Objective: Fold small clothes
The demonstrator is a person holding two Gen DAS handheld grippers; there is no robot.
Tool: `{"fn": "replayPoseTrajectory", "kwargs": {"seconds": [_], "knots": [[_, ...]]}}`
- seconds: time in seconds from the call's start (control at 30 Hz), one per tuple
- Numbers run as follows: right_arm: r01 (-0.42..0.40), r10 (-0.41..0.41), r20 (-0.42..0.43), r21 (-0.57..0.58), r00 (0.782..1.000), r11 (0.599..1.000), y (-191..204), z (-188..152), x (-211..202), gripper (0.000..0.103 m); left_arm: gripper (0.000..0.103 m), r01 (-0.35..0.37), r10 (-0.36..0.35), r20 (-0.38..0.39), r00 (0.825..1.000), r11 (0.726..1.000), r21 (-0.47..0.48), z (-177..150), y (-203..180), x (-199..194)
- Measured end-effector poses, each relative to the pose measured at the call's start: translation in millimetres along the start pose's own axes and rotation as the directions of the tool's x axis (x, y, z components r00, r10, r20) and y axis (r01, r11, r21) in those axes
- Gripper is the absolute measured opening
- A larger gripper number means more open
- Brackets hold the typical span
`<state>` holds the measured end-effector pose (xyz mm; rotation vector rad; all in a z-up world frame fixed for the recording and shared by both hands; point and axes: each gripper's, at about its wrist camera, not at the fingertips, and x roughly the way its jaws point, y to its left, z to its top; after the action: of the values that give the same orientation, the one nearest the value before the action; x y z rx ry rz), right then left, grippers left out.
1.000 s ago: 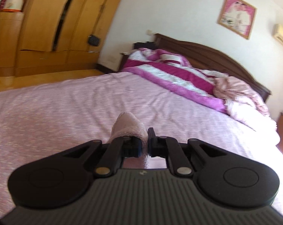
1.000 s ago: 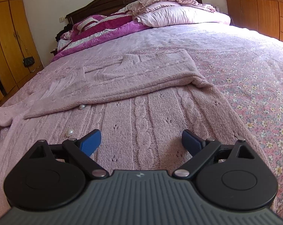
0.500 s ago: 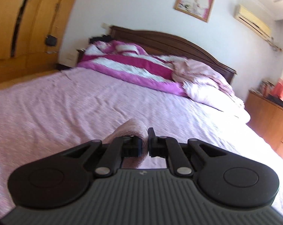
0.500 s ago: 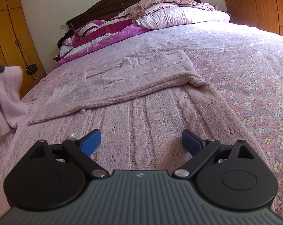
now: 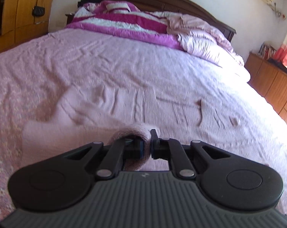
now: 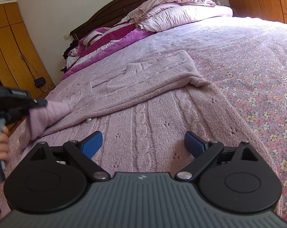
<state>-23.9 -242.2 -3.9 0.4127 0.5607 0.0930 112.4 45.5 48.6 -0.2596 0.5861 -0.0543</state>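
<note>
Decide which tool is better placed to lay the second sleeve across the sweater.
Left. The left tool is shut on the sleeve, while the right tool hovers open over the sweater.

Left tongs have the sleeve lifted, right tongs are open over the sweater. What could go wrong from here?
1. The left tongs pinch only the sleeve end; the knit could slip out mid-fold.
2. The right tongs hover open over the sweater, holding nothing down, so pulling the sleeve may drag the already folded flap askew.

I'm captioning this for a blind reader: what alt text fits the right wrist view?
An open right gripper hovers over a pink knit sweater spread on a floral bedspread. At far left, the left gripper pinches a sleeve, lifted.
</note>
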Motion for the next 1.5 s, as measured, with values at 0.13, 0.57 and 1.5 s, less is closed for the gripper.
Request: {"fn": "replayPoseTrajectory", "kwargs": {"seconds": [0.13,0.57,1.5], "knots": [[-0.004,0.004,0.000,-0.001,1.000,1.000,-1,0,0,0.097,0.016,0.020,-0.019,-0.044,0.999,1.000,0.017,-8,-1,-2],[-0.020,0.021,-0.015,0.016,1.000,1.000,9,12,-3,0.097,0.052,-0.010,0.017,-0.084,0.996,0.996,0.090,-33,7,-49],[-0.297,0.283,-0.296,-0.002,0.912,0.955,149,56,117,0.073,0.053,-0.233,0.238,-0.078,0.968,0.970,0.076,-34,78,-53]]}}
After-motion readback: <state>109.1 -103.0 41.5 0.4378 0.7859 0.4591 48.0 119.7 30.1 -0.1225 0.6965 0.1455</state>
